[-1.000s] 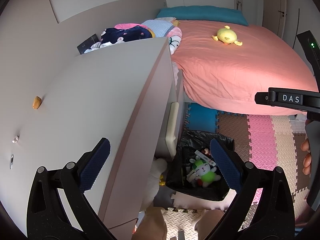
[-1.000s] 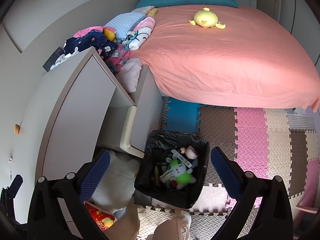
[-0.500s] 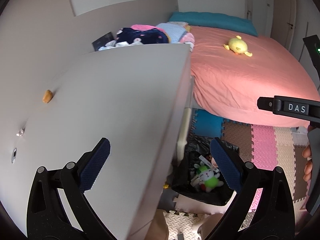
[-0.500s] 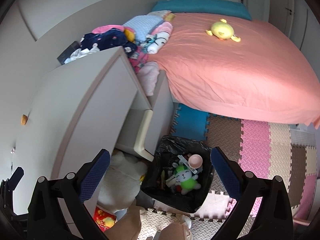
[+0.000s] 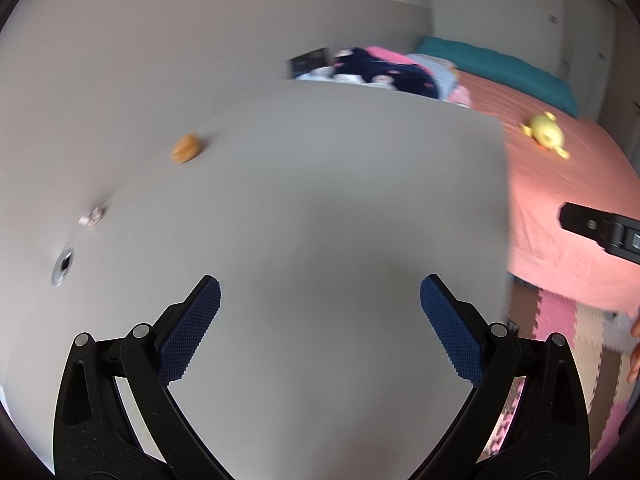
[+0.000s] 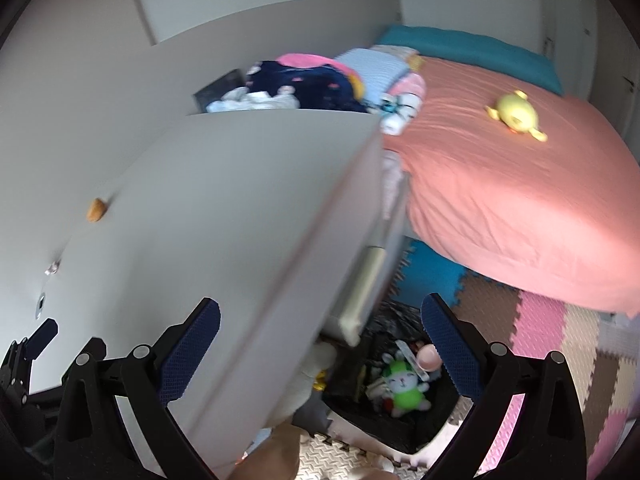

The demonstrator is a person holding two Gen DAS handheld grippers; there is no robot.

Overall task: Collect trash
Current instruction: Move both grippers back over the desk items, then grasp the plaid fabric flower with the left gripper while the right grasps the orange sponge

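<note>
While my left gripper [image 5: 320,330] hangs wide open and empty over the grey desk [image 5: 340,220], my right gripper [image 6: 320,354] gapes empty too. Orange scrap [image 5: 184,153] lies far left on the desk; bin [image 6: 384,392] sits below on the floor.

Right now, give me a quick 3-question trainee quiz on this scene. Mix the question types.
1. True or false: the left tool is gripping a piece of trash.
2. Multiple choice: where does the small orange scrap lie? A) on the grey tabletop B) on the pink bed C) in the black bin
3. Fill in: the green-and-white plush toy lies inside the ____.

Key:
1. False. Both the left tool and the right tool are open and empty.
2. A
3. Black bin
</note>
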